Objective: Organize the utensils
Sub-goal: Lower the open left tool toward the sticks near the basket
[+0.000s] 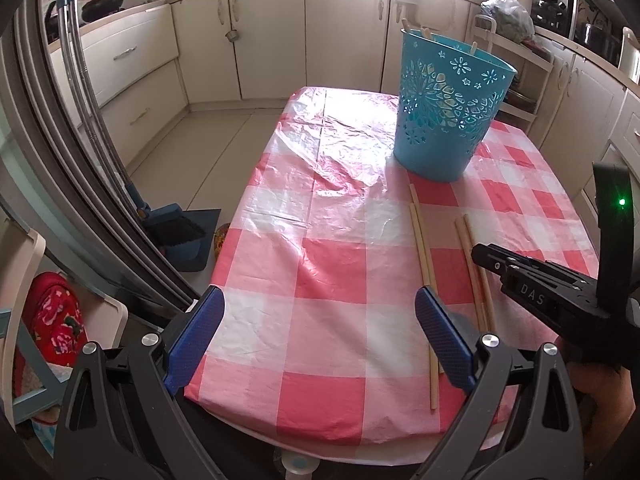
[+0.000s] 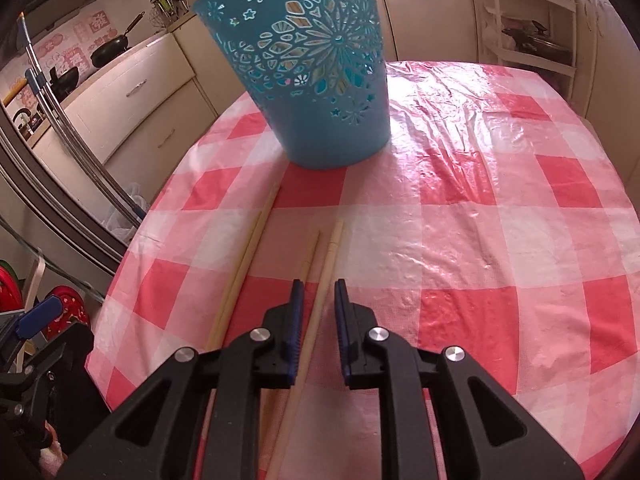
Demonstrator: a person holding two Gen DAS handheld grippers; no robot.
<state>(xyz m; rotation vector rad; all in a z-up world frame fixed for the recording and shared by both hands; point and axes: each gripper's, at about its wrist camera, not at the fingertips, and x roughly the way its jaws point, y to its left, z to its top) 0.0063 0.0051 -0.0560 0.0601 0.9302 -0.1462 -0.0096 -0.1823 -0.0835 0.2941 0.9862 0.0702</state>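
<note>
A blue perforated plastic basket (image 1: 450, 108) stands on the pink checked tablecloth (image 1: 320, 248), with stick ends poking above its rim; it also shows in the right wrist view (image 2: 316, 68). Wooden chopsticks lie on the cloth in two pairs: a left pair (image 1: 422, 264) (image 2: 244, 264) and a right pair (image 1: 476, 272) (image 2: 320, 280). My right gripper (image 2: 318, 288) is open a narrow gap, its jaws astride one chopstick of the right pair, low over the cloth. My left gripper (image 1: 320, 312) is wide open and empty, over the table's near edge, left of the chopsticks.
Cream kitchen cabinets (image 1: 272, 40) ring the room. A metal-framed glass door (image 1: 60, 128) is at left, with a dustpan and brush (image 1: 180, 236) on the floor. A white shelf rack (image 2: 528, 20) stands behind the table. The right gripper's body (image 1: 560, 292) shows in the left wrist view.
</note>
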